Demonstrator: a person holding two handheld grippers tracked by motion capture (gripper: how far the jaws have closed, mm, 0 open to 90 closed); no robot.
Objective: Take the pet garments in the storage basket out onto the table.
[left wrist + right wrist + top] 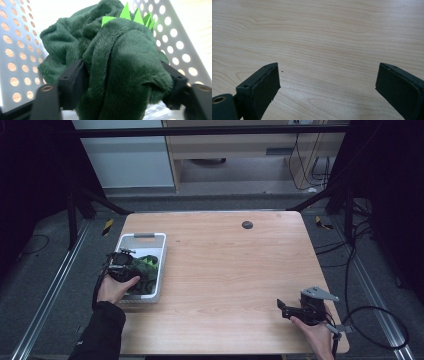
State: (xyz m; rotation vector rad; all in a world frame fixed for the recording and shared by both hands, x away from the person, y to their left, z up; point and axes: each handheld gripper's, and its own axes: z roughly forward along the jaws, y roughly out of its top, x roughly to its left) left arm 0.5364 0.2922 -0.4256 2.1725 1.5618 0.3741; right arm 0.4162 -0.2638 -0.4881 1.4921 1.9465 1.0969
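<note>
A: Nearest first: what is each hand doing?

B: The right hand-held gripper (281,307) sits at the near right of the wooden surface (230,265), jaws wide apart over bare wood and nothing between them. The left hand-held gripper (121,262) is down in the white perforated basket (162,265) at the left, its jaws clamped on a dark green plush toy (117,62).

A: How would that toy handle?

B: Soft and light, I'd judge: the pile bunches and folds between the jaws, so it will sag and squash, not slip. A thick fold of the body seems the safest hold; the bright green felt spikes (130,16) look flimsy.

A: Counts?

B: One toy that I can make out, one basket, two grippers. Farther off, one dark round spot (247,224) on the surface.
</note>
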